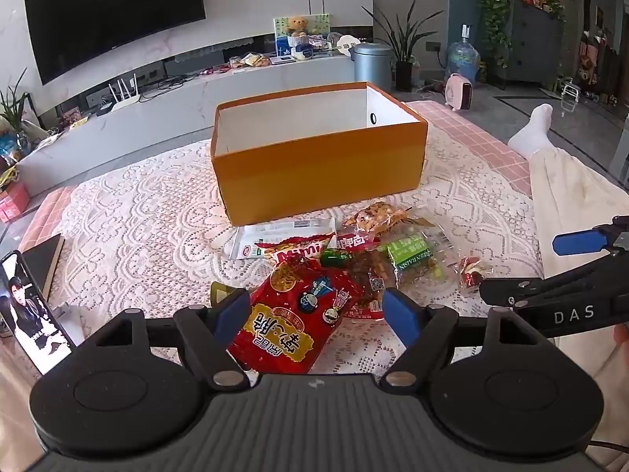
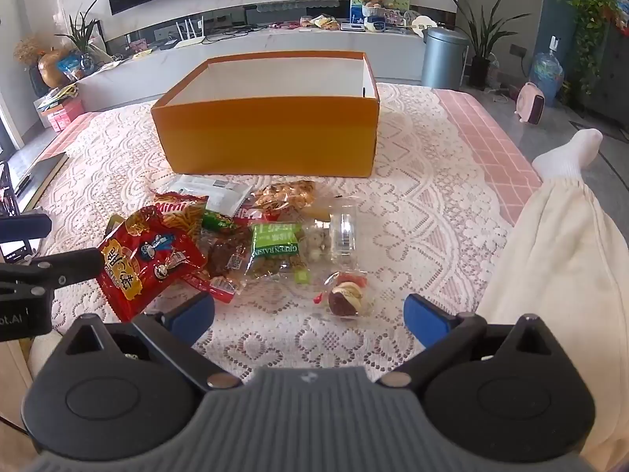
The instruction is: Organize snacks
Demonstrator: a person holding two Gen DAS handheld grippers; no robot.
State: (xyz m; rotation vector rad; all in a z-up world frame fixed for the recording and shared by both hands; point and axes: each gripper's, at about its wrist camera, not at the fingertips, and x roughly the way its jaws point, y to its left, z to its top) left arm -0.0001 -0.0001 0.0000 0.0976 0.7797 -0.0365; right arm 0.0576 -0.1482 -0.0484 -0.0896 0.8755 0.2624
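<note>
An orange cardboard box [image 1: 318,173] [image 2: 267,137] with a white, empty inside stands on the lace cloth. In front of it lies a heap of snack packets. My left gripper [image 1: 316,314] [image 2: 74,240] is open, with a red snack bag [image 1: 291,314] [image 2: 145,255] between its blue pads, which do not press on it. Behind the bag lie a Mimi packet [image 1: 298,251] [image 2: 177,212] and a green raisin packet [image 1: 412,255] [image 2: 275,244]. My right gripper [image 2: 310,314] [image 1: 519,267] is open and holds nothing, just short of a small clear-wrapped sweet [image 2: 346,295] [image 1: 469,273].
A phone [image 1: 31,314] with a lit screen and a dark flat book [image 1: 43,259] lie at the table's left edge. A person's leg in cream trousers [image 1: 570,204] [image 2: 558,255] rests along the right side. Bare lace cloth [image 2: 432,204] lies right of the heap.
</note>
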